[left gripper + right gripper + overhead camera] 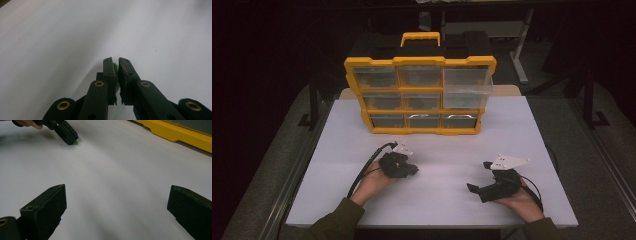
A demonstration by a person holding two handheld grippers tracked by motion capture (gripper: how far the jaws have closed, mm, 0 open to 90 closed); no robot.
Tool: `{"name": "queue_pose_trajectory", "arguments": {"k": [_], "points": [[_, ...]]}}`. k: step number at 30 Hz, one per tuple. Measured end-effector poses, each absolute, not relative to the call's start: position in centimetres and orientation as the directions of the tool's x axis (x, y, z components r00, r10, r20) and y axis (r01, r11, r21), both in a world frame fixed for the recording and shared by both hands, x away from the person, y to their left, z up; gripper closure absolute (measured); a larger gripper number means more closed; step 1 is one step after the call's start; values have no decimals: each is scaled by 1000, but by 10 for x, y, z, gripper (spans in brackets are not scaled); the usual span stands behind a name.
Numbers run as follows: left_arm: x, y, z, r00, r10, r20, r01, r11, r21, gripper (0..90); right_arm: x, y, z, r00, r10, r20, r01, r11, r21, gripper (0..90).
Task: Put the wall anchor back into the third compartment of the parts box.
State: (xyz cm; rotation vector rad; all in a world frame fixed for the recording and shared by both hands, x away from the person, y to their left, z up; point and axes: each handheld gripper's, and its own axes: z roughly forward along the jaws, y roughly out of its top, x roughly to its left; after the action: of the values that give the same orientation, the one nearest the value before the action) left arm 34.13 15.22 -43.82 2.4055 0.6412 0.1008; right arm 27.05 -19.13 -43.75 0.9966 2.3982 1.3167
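Observation:
A yellow and black organiser case [419,92] with clear drawers stands upright at the back of the white table [432,150]; its yellow base [175,132] edges the right gripper view. My left gripper [412,170] is low over the table's middle left, shut on a small green piece [115,68] pinched between its jaws. That green piece [75,142] also peeks from its tip in the right gripper view. My right gripper [477,175] lies low at the right, held by a hand, its jaws wide apart over bare table with nothing between them.
The case's top right drawer [467,82] is pulled out a little toward me. Cables trail from both grippers across the table. Dark floor and table legs surround the table; a metal rail runs along its left side.

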Motion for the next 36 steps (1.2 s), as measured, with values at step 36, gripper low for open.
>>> {"name": "queue_pose_trajectory", "arguments": {"k": [36], "points": [[391, 139, -266, 928, 323, -184, 354, -614, 705, 853, 270, -190, -437, -741, 661, 120, 456, 363, 813, 16]]}}
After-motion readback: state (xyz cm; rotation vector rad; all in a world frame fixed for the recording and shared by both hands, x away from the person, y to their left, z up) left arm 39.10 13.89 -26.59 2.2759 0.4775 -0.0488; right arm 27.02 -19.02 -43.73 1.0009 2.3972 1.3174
